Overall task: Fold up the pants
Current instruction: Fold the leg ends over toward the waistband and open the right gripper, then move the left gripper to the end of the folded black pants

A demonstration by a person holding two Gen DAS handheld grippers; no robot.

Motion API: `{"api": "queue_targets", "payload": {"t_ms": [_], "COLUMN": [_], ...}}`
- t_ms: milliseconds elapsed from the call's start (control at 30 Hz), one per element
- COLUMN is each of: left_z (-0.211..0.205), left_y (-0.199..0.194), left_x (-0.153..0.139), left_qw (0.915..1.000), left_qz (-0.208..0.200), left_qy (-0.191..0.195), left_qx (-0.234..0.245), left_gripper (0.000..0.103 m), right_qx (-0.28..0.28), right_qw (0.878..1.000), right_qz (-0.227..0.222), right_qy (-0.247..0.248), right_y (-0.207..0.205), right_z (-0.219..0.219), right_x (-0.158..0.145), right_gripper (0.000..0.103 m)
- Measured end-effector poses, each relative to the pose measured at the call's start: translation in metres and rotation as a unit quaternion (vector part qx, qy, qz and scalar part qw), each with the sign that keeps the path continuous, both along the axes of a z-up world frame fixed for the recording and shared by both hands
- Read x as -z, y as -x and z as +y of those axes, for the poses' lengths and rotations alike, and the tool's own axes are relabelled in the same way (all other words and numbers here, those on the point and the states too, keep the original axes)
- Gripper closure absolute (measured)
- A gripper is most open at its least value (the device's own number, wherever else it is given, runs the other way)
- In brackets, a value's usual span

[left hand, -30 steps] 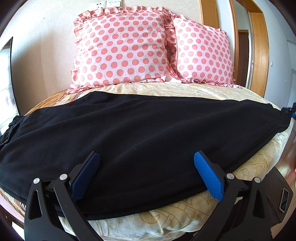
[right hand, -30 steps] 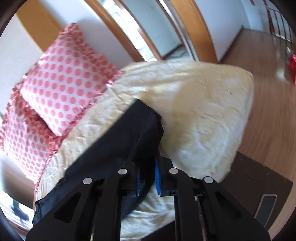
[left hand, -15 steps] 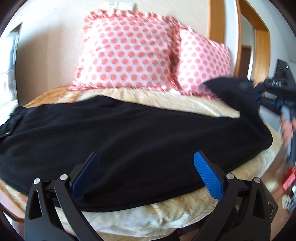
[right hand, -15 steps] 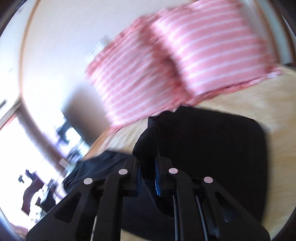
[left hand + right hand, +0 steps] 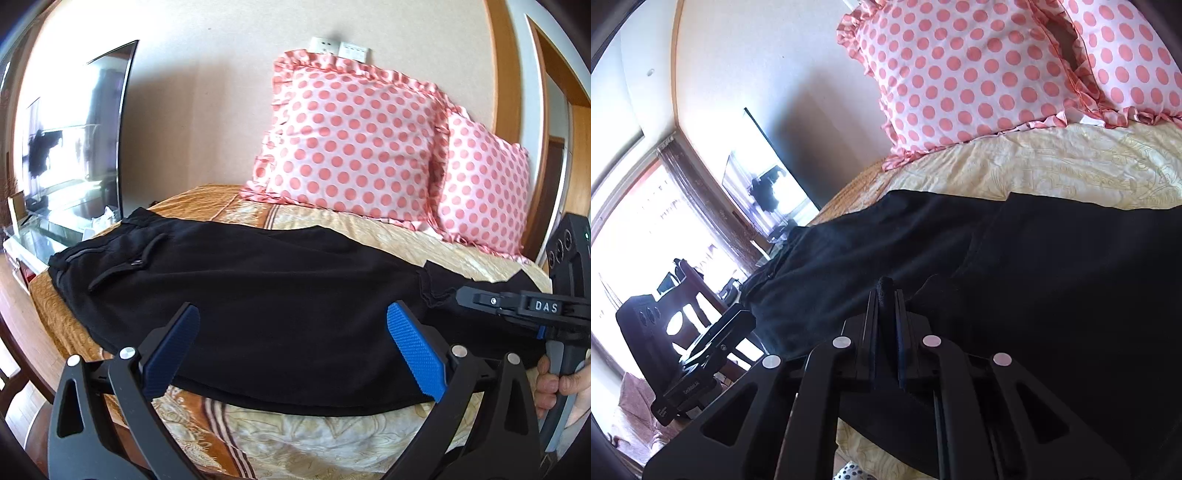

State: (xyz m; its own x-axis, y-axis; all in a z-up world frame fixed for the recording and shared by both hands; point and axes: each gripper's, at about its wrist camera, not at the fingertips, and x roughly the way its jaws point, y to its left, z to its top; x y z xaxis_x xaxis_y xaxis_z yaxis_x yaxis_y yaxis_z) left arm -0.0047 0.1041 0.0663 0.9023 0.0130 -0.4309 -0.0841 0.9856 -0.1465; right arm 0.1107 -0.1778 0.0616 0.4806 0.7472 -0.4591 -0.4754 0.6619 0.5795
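Pants (image 5: 258, 306) lengthwise across bed (image 5: 332, 443) (waistband left)

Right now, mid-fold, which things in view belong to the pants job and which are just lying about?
Belongs to the job:
- black pants, spread across the bed
- right gripper, shut on a pinch of the pants
- left gripper, jaws wide, holding nothing

Just lying about:
- two pink polka-dot pillows
- television
- wall sockets
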Motion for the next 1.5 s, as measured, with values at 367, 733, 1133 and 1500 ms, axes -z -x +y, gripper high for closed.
{"api": "queue_targets", "payload": {"t_ms": [367,733,1133,1500], "left_z": [0.034,0.067,0.122,0.219], "left_y": [0.006,0.022,0.027,0.005], "left_x": [0.004,0.006,0.004,0.011], "left_qw": [0.9981,0.9930,0.9805,0.9561], "left_qz": [0.007,0.012,0.025,0.058], "left_qy": [0.010,0.020,0.038,0.230], "left_qx": [-0.060,-0.116,-0.191,-0.172], "left_gripper": [0.002,0.002,0.002,0.002], "right_qx": [-0.021,-0.083,0.031,0.026], "right_qw": [0.999,0.991,0.958,0.967], "right_qz": [-0.025,-0.051,-0.121,-0.122], "right_qy": [0.004,0.090,0.258,0.224], "right_y": [0.020,0.043,0.023,0.028], "right_z": [0.029,0.058,0.052,0.034], "right_x": [0.011,0.022,0.012,0.022], "right_gripper": [0.095,0.075,0.057,0.046]}}
